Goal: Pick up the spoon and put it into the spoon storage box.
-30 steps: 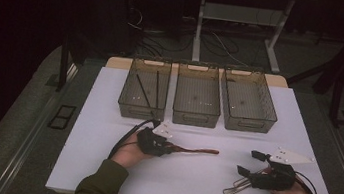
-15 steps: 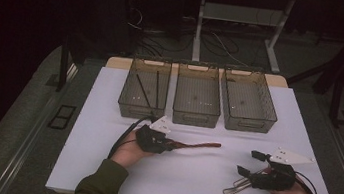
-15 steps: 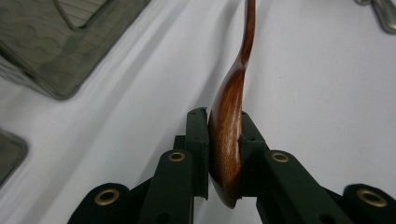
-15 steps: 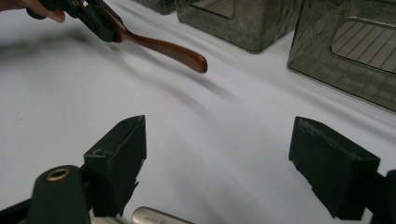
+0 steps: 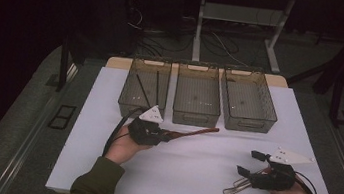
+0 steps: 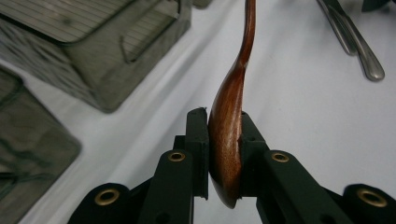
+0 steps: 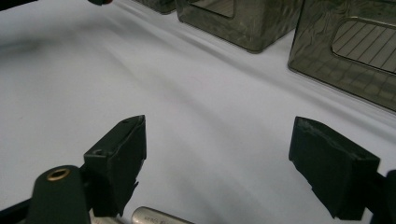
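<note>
The left gripper view shows the left claw [image 6: 224, 140] clamped on a wooden spoon's [image 6: 229, 130] bowl, handle pointing straight ahead of it; the high view shows the right claw [image 5: 250, 164] gaping empty above the bench [image 5: 189, 180].

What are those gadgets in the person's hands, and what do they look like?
Both are black handheld tools: the left gripper and right gripper each carry a pale three-cornered plate, a trailing black cable and brass-ringed jaw arms. The sleeves are olive green.
</note>
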Available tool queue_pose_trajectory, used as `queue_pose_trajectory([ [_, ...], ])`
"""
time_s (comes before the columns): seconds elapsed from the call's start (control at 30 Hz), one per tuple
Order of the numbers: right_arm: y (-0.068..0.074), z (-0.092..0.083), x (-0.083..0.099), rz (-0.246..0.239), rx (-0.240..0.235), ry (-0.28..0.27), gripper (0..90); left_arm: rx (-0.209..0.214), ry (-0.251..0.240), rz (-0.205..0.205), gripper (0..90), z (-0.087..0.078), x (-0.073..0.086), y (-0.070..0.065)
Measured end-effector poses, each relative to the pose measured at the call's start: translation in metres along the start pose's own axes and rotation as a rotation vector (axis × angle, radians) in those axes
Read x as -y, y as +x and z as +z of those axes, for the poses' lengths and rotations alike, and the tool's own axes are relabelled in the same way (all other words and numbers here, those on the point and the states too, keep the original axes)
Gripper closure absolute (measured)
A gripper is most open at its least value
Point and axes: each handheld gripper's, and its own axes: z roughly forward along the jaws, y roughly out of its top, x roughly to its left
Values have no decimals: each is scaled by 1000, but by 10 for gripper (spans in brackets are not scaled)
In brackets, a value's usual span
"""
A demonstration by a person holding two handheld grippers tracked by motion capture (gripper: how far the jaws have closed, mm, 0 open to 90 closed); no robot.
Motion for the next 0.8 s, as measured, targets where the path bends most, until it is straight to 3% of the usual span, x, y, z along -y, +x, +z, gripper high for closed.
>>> queue_pose_trajectory([
  [0.37, 0, 1, 0, -1, -1, -1, 183, -74, -35, -20, 784, -14, -13, 12],
  [0.5, 0, 1, 0, 1, 0, -1, 183, -95, -68, -30, 784, -17, -22, 19],
  [0.6, 0, 1, 0, 1, -2, 0, 183, -109, -88, -42, 784, -17, -29, 26],
  [0.8, 0, 0, 0, 2, 1, -1, 183, -135, -80, -52, 783, -10, -48, 38],
])
